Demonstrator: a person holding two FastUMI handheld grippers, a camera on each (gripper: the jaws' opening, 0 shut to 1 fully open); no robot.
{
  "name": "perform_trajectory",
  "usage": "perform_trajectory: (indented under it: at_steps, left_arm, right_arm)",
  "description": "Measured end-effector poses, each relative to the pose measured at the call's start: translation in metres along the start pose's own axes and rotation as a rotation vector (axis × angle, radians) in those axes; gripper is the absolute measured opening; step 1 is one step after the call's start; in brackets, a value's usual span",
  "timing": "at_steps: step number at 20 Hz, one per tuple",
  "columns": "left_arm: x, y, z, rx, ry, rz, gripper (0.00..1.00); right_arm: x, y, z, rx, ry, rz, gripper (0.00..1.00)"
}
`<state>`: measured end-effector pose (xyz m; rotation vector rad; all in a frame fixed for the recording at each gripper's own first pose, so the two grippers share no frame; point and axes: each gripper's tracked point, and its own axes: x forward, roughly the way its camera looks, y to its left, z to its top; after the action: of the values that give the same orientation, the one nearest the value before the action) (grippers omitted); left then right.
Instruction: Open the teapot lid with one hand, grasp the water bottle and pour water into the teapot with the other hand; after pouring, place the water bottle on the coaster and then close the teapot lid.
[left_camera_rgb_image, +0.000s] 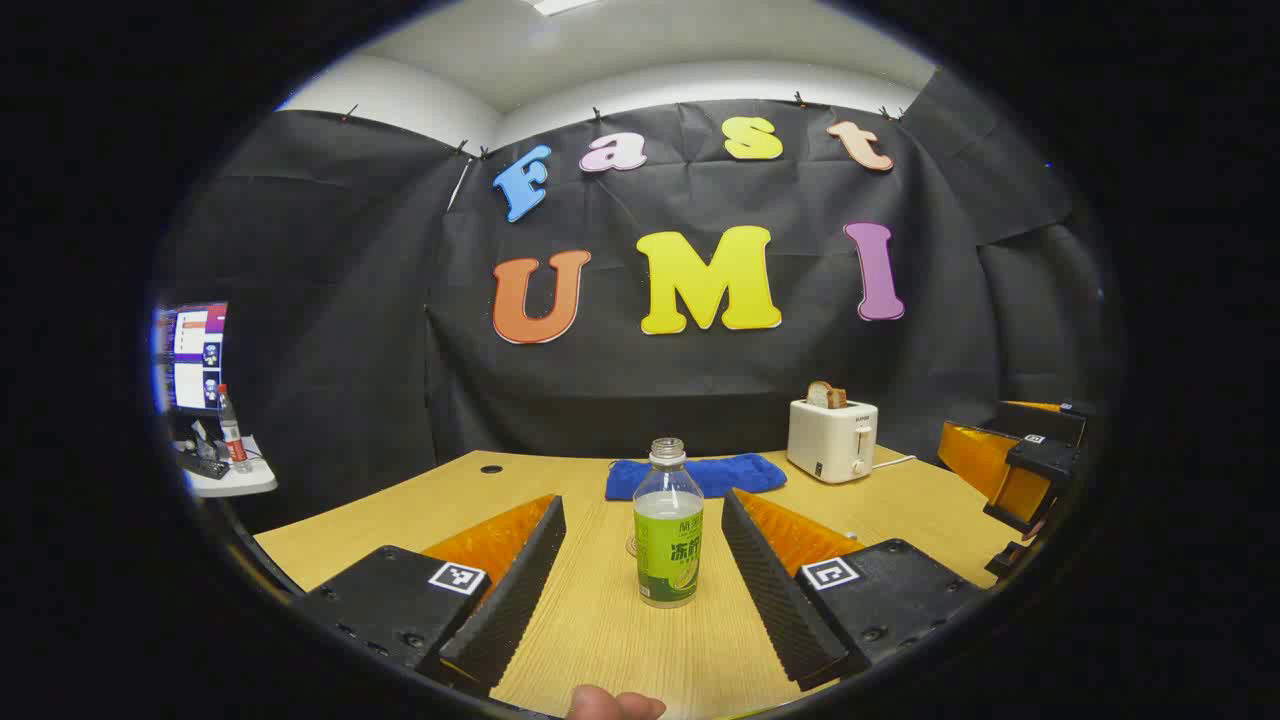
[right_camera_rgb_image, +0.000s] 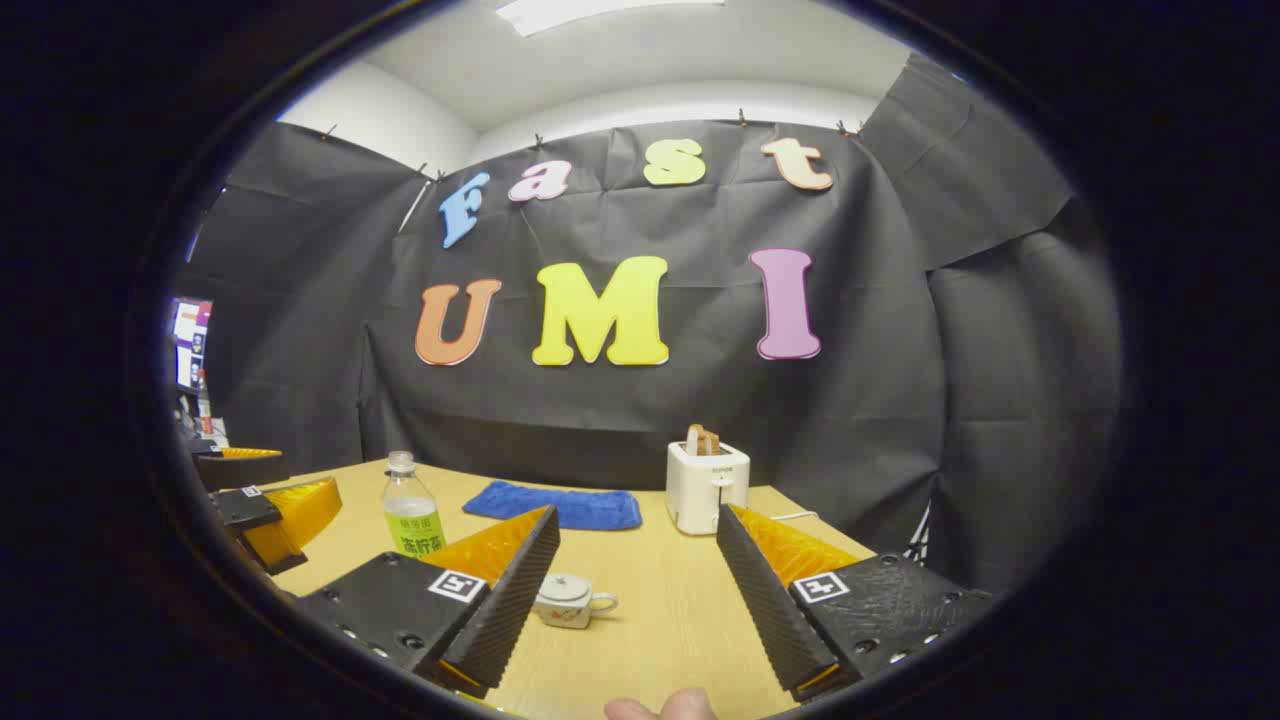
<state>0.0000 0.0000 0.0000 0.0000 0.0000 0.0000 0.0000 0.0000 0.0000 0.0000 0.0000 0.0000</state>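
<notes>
A clear water bottle (left_camera_rgb_image: 668, 530) with a green label and no cap stands upright on the wooden table (left_camera_rgb_image: 600, 640). It is between the fingers of my left gripper (left_camera_rgb_image: 642, 498), which is open and not touching it. The right gripper view shows the same bottle (right_camera_rgb_image: 410, 515) at the left, with the left gripper (right_camera_rgb_image: 262, 505) beside it. A small white teapot (right_camera_rgb_image: 570, 600), lid on and handle to the right, sits close to the left finger of my right gripper (right_camera_rgb_image: 638, 515), which is open and holds nothing. A small pale rim (left_camera_rgb_image: 631, 546) peeks out behind the bottle's base.
A white toaster (left_camera_rgb_image: 832, 440) with bread in it stands at the back right, its cord trailing right. A blue cloth (left_camera_rgb_image: 695, 475) lies at the table's back edge. My right gripper (left_camera_rgb_image: 1020, 460) is at the far right. A monitor (left_camera_rgb_image: 190, 355) stands off to the left.
</notes>
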Motion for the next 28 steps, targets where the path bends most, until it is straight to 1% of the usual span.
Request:
perform_trajectory:
  at_steps: [6, 12, 19, 23, 27, 28]
  left_arm:
    - [0.001, 0.002, -0.002, -0.008, 0.006, -0.005, 0.98]
    - [0.002, 0.001, -0.005, -0.012, 0.018, -0.014, 0.98]
    - [0.0, 0.0, -0.005, -0.004, 0.016, -0.019, 0.98]
    - [0.0, 0.004, -0.004, -0.008, 0.02, -0.017, 0.98]
    - [0.001, 0.01, -0.004, -0.016, 0.024, -0.008, 0.98]
    - [0.002, 0.012, -0.005, -0.018, 0.024, -0.005, 0.98]
  right_arm:
    - [0.006, 0.011, -0.007, 0.002, 0.015, 0.016, 0.95]
    - [0.008, 0.011, -0.01, 0.001, 0.022, 0.013, 0.95]
    - [0.014, 0.016, -0.027, 0.003, 0.058, 0.03, 0.95]
    - [0.034, 0.031, -0.042, -0.018, 0.079, 0.065, 0.95]
    - [0.061, 0.043, -0.066, -0.008, 0.116, 0.067, 0.96]
    - [0.068, 0.046, -0.07, -0.012, 0.125, 0.066, 0.95]
